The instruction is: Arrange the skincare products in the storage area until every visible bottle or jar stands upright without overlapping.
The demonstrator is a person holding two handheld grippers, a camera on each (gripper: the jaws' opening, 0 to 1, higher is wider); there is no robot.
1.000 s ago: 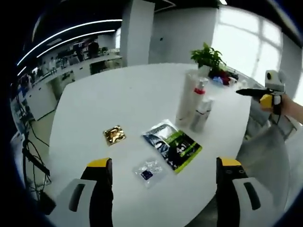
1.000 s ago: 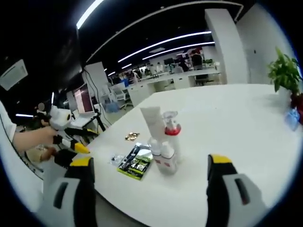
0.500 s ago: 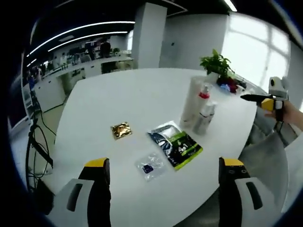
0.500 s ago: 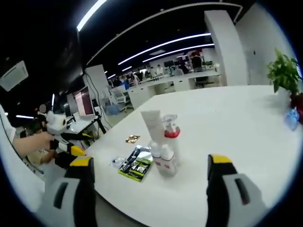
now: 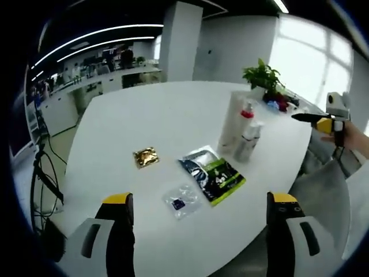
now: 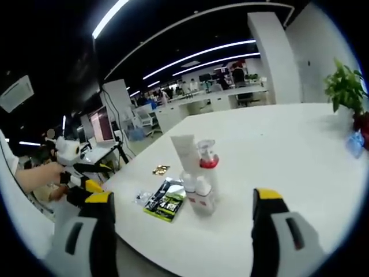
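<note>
Bottles (image 5: 239, 135) stand clustered beside flat glossy sachets (image 5: 210, 175) on smooth white table (image 5: 144, 115)

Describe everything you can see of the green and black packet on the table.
The green and black packet is a flat, glossy pouch with a clear plastic edge and small white print too blurred to read. It lies flat on the white table, near the front edge, apart from the standing bottles. Nothing touches it.

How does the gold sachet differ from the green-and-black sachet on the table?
The gold sachet is small, squarish and shiny; the green-and-black sachet is larger, oblong and printed. The gold sachet lies alone on bare table; the green-and-black sachet lies nearer the standing bottles. Both lie flat.
</note>
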